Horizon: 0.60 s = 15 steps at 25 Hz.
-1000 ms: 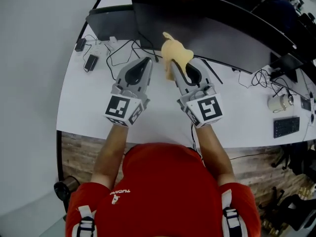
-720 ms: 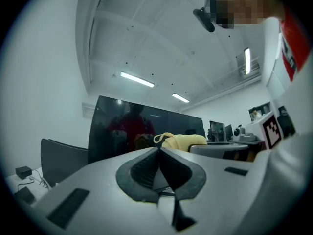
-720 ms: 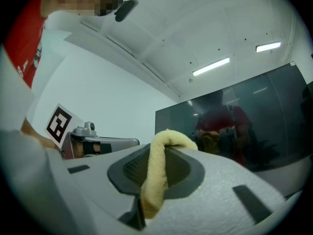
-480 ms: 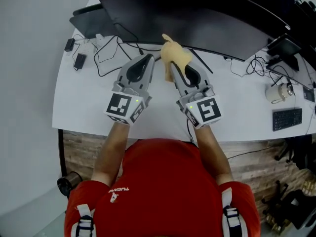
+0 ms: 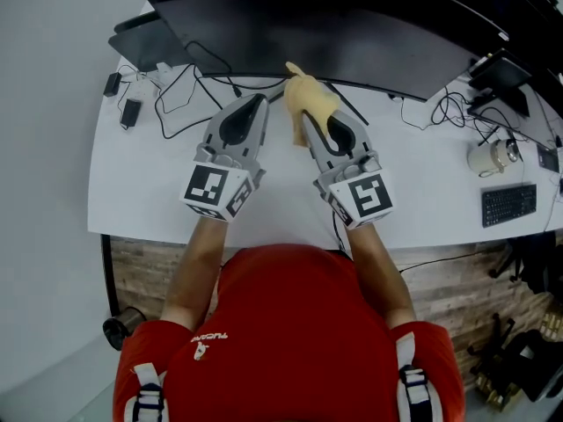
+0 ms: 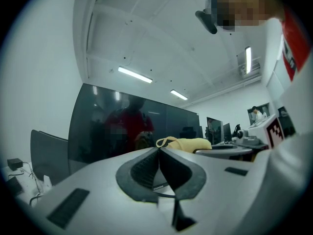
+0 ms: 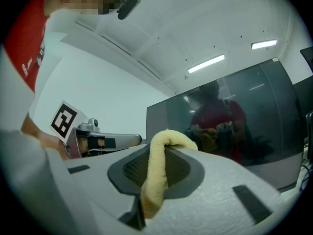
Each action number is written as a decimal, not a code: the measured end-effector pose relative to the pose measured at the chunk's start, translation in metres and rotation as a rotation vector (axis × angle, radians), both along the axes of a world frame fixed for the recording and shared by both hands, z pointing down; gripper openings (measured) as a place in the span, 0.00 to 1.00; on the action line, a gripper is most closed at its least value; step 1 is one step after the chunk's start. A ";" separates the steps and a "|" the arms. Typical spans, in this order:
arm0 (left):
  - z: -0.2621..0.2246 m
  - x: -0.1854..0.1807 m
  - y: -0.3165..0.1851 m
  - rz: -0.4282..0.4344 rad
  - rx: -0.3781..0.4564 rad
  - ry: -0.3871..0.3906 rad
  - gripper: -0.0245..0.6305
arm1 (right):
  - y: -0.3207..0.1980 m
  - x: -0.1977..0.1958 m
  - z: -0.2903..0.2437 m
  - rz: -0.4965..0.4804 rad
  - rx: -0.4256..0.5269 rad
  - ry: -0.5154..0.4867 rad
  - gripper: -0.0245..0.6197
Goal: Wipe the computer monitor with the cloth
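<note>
Both grippers have drawn nearer the monitor [image 5: 352,33] than a second ago. The right gripper [image 5: 306,117] pinches the yellow cloth [image 5: 312,97] between its jaws. A fold bulges over the tips by the screen's lower edge; whether it touches, I can't tell. The left gripper [image 5: 260,102], just beside it over the white desk [image 5: 149,183], is clamped together on nothing.

The monitor [image 5: 334,33] stands along the back of the tabletop [image 5: 141,192]. In front of it the left tool [image 6: 159,151] and right tool [image 7: 157,148] are side by side, close together, both pointing at the screen. The cloth [image 5: 310,102] sits between the right tool's jaws and drapes over its tip, near the monitor's lower edge. Cables [image 5: 176,104] lie to the left of the tools, and a mug [image 5: 488,156] and a keyboard [image 5: 510,205] are well off to the right.
</note>
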State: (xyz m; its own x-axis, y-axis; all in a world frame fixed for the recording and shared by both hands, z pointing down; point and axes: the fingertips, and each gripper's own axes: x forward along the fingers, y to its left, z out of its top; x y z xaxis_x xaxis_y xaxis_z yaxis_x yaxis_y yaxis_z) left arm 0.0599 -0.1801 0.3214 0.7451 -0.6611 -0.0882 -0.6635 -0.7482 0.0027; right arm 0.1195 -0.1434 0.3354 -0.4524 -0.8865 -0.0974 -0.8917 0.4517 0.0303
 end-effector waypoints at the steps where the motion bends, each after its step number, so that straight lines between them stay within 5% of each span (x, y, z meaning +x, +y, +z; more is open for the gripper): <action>1: 0.001 0.002 0.000 0.003 -0.002 0.000 0.05 | 0.000 0.001 0.000 0.002 -0.002 0.000 0.13; 15: 0.002 0.002 -0.001 0.022 -0.007 -0.004 0.05 | -0.001 0.000 0.001 0.019 -0.007 -0.023 0.13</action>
